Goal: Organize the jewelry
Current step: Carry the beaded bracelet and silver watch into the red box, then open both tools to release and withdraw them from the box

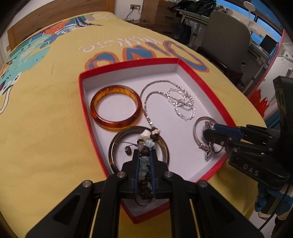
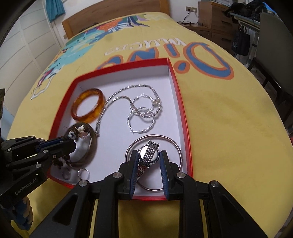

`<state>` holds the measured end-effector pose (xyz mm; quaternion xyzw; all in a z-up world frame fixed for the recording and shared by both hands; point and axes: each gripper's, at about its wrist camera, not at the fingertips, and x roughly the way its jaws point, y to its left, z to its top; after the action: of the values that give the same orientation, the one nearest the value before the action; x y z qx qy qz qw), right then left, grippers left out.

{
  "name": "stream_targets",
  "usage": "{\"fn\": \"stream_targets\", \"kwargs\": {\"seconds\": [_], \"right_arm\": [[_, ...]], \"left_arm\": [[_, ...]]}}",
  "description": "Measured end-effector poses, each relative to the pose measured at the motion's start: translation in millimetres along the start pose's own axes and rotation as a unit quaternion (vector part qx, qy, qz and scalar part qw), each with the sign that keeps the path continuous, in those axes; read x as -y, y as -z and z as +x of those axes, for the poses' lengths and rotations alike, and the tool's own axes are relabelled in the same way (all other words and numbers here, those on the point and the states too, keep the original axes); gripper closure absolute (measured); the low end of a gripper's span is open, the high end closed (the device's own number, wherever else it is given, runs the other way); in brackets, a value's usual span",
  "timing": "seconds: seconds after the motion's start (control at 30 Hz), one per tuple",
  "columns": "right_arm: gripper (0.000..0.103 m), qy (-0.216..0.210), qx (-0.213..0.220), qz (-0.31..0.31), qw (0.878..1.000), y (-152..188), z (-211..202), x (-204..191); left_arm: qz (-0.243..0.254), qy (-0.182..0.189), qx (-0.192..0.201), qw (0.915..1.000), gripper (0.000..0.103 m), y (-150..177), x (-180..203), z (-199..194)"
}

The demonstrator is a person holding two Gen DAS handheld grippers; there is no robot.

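A red box (image 1: 128, 63) (image 2: 180, 109) with a white inside lies on the yellow bedspread. My left gripper (image 1: 144, 152) (image 2: 72, 140) is shut on a bracelet of brown and pale blue beads (image 1: 148, 142) (image 2: 80, 130), just over a dark bangle (image 1: 110, 150) (image 2: 93, 146) in the box's near left part. My right gripper (image 2: 148, 155) (image 1: 207, 132) is shut on a silver watch (image 2: 148, 152) (image 1: 208, 155) above a thin silver bangle (image 2: 175, 144) (image 1: 195, 128). An amber bangle (image 1: 115, 87) (image 2: 84, 119), a silver chain (image 1: 148, 91) (image 2: 128, 87) and hoop earrings (image 1: 183, 108) (image 2: 142, 119) lie farther back.
Two small rings (image 2: 83, 173) sit in the box's near left corner. The bedspread (image 1: 45, 119) carries a large Dino print, with a wooden headboard (image 2: 113, 16) behind. A grey chair (image 1: 227, 38) and a wooden dresser (image 2: 210, 12) stand beside the bed.
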<state>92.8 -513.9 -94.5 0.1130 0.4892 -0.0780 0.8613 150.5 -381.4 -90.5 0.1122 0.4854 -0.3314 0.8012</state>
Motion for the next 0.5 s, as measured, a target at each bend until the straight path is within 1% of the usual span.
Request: {"fn": "stream_targets", "kwargs": {"seconds": [0.27, 0.37, 0.47, 0.5], "right_arm": [[0.080, 0.010, -0.005, -0.023, 1.000, 1.1, 2.8, -2.5], [0.078, 0.010, -0.004, -0.024, 1.000, 1.9, 1.7, -1.5], [0.073, 0.006, -0.003, -0.024, 1.000, 3.0, -1.3, -2.0], [0.069, 0.005, -0.002, -0.023, 1.000, 2.9, -2.8, -2.4]], "left_arm": [[-0.012, 0.004, 0.007, 0.9999, 0.092, 1.2, -1.8, -0.2], [-0.013, 0.004, 0.008, 0.9999, 0.092, 1.2, -1.5, -1.9], [-0.017, 0.007, 0.008, 0.9998, 0.092, 1.9, -1.3, -5.1], [-0.019, 0.010, 0.009, 0.9997, 0.092, 2.2, -1.1, -7.4]]}}
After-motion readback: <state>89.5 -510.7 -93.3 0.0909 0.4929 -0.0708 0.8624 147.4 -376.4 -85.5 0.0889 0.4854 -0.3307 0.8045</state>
